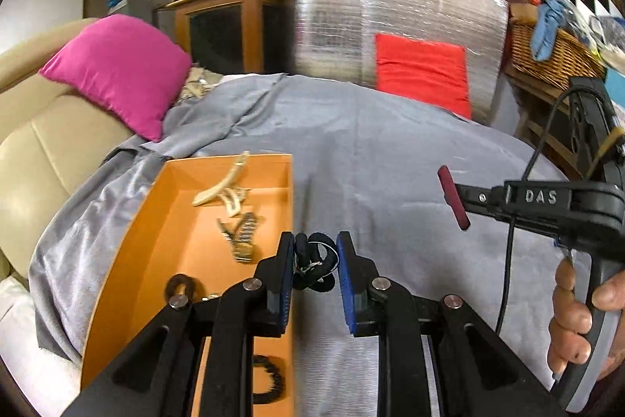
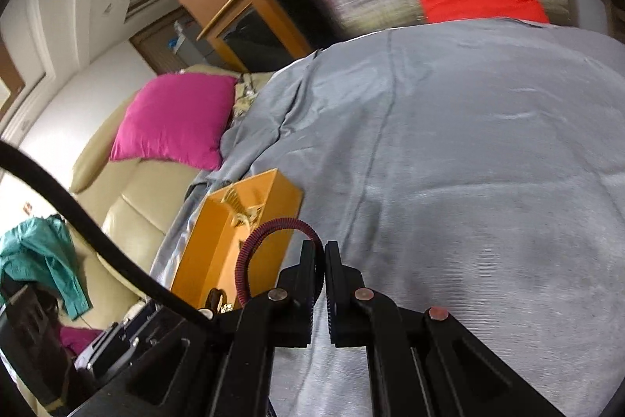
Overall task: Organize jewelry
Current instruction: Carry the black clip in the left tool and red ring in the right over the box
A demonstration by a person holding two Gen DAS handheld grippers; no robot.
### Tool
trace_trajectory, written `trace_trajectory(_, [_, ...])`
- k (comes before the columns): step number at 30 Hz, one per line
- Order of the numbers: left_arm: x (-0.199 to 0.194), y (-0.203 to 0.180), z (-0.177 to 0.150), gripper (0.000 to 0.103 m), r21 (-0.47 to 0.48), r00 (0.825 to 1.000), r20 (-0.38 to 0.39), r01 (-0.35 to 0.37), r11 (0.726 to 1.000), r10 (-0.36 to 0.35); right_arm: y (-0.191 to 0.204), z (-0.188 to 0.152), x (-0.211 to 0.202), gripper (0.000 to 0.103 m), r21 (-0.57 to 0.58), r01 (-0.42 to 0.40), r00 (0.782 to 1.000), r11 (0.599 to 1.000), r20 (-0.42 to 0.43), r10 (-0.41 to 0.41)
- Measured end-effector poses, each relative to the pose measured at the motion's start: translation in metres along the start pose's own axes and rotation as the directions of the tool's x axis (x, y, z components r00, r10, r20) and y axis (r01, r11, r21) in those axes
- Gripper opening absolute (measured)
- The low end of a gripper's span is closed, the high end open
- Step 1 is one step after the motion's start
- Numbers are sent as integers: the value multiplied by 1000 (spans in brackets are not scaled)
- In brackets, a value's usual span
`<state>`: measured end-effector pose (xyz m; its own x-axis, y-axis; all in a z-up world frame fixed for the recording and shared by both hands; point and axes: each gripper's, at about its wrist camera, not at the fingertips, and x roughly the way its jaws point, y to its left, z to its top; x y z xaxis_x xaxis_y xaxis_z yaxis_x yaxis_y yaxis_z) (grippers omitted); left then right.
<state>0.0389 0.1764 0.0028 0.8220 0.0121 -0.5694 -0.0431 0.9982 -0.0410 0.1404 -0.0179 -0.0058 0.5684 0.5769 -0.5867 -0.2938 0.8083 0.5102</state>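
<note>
Left wrist view: my left hand-held gripper (image 1: pixel 315 262), low centre, is closed narrowly on a tangle of black hair ties (image 1: pixel 314 266) with a thin wire ring among them; how many ties I cannot tell. The orange tray (image 1: pixel 156 233), lower left on the grey cloth (image 1: pixel 390 151), holds a pale hair clip (image 1: pixel 222 184), a gold watch (image 1: pixel 244 237) and two dark ties partly hidden by the linkage. At right, my right hand (image 1: pixel 574 319) is cut off by the frame edge. Right wrist view: my right hand-held gripper (image 2: pixel 324 253), jaws fully together, pinches a dark red coiled band (image 2: pixel 269 225) arching left before the tray; its lower end is hidden.
</note>
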Motion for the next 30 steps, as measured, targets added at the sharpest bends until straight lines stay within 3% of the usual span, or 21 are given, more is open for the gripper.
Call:
trace_trajectory(11, [3, 53, -4, 22, -88, 998, -22, -53, 995, 51, 73, 4, 34, 6, -137, -13, 998, 990, -56, 5])
trace_trajectory(22, [-8, 136, -36, 22, -235, 991, -130, -49, 971, 18, 140, -2, 82, 6, -261, 3, 987, 965, -151, -44])
trace_trajectory(30, [1, 124, -50, 22, -190, 975, -218, -7, 982, -36, 151, -21, 129, 6, -313, 38, 960, 949, -251, -121])
